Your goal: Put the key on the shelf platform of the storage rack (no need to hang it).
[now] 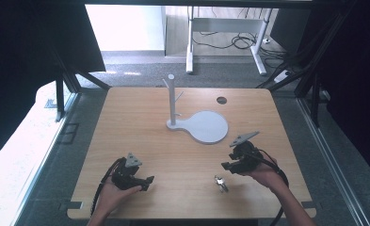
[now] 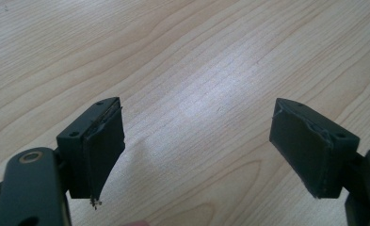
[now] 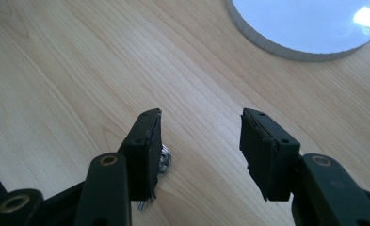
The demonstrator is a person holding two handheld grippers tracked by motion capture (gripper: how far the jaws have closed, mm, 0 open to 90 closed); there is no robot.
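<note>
Both claws stand released over the pale wooden table [image 1: 140,122]: right claw [image 3: 199,141] beside the small silver keys [image 1: 220,183], left claw [image 2: 197,141] empty.

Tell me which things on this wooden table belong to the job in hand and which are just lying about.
Job in hand:
- small silver metal keys, nearest the right gripper
- white peg stand on its round flat base

Lying about:
- left gripper, open over bare wood
- dark round hole in the light wooden tabletop
</note>
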